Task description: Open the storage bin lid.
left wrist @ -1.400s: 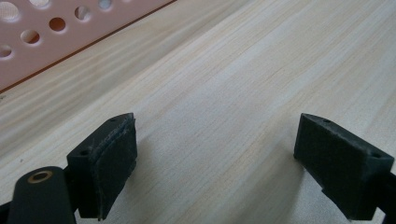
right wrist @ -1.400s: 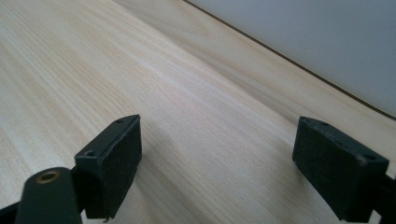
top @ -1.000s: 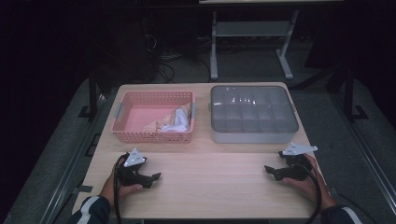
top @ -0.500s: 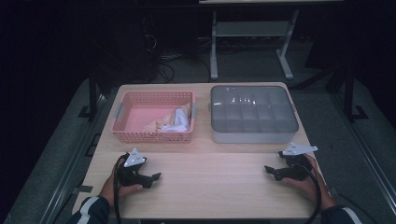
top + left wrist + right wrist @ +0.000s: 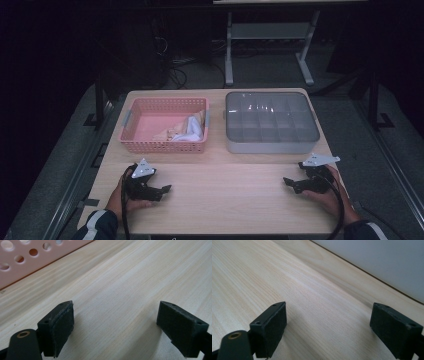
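Here both claws rest low on the bench (image 5: 225, 185), each released with its jaws standing wide apart and nothing between them. In the high view the left claw (image 5: 162, 190) sits at the lower left of the frame and the right claw (image 5: 289, 183) at the lower right, their tips turned inward toward each other.

The things nearest to hand lie farther up the frame. The pink basket (image 5: 131, 131) stands at the upper left of the bench, directly above the left claw, and holds a crumpled heap of pale cloth (image 5: 187, 128) bunched in its right half. The grey compartment box (image 5: 272, 145) with its clear lid stands to the right of the basket, above the right claw. So the left hand is the nearer one to the cloth, which lies up and slightly to the right of that claw; the right hand is the nearer one to the box. The cloth heap has no clear long axis; it runs roughly from the basket's near wall toward its far right corner.

In the left gripper view the basket's perforated wall (image 5: 15, 262) is cut off at the upper left corner, near but apart from the jaws. In the right gripper view the box's grey side (image 5: 387, 262) fills the upper right, likewise apart. How many pieces of cloth there are is hard to make out, and whether the box's compartments hold anything is hard to tell through the reflective lid.
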`<control>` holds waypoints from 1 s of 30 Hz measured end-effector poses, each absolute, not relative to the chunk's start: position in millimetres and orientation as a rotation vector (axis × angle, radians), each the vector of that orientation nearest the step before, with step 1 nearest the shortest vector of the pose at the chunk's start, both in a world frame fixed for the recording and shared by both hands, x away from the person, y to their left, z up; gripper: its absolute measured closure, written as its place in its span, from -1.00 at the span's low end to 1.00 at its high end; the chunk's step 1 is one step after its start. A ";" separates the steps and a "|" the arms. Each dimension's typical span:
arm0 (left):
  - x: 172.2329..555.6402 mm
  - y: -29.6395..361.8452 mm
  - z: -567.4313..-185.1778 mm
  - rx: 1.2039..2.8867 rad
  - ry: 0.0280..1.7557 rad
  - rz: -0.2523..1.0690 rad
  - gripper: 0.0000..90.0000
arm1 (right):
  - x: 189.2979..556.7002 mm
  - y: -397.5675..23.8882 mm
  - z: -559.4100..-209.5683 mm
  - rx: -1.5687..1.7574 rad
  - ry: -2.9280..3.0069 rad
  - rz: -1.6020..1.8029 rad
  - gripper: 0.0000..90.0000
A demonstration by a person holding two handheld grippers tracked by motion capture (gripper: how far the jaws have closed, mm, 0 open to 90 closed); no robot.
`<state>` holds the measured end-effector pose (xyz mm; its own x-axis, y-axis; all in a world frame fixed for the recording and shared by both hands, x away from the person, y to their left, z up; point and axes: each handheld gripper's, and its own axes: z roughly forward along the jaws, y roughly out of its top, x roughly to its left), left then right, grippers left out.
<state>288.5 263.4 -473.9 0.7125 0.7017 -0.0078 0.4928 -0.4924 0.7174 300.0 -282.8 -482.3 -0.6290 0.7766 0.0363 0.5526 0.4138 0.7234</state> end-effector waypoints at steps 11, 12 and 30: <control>286.9 256.3 -463.6 2.160 0.847 0.341 -0.70 | 299.7 -282.7 -482.1 1.146 2.371 1.043 -0.69; 286.3 251.7 -461.4 2.166 0.831 0.333 -0.70 | 299.8 -282.6 -482.1 1.144 2.372 1.044 -0.69; 297.2 206.7 -419.7 2.075 0.714 0.329 -0.70 | 291.8 -299.2 -446.4 1.045 2.326 1.151 -0.53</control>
<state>297.2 206.7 -419.7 0.7988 0.6007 -0.0337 0.3640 -0.4379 0.8220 291.8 -299.2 -446.4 -0.6704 0.7418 0.0174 0.4639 0.4007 0.7901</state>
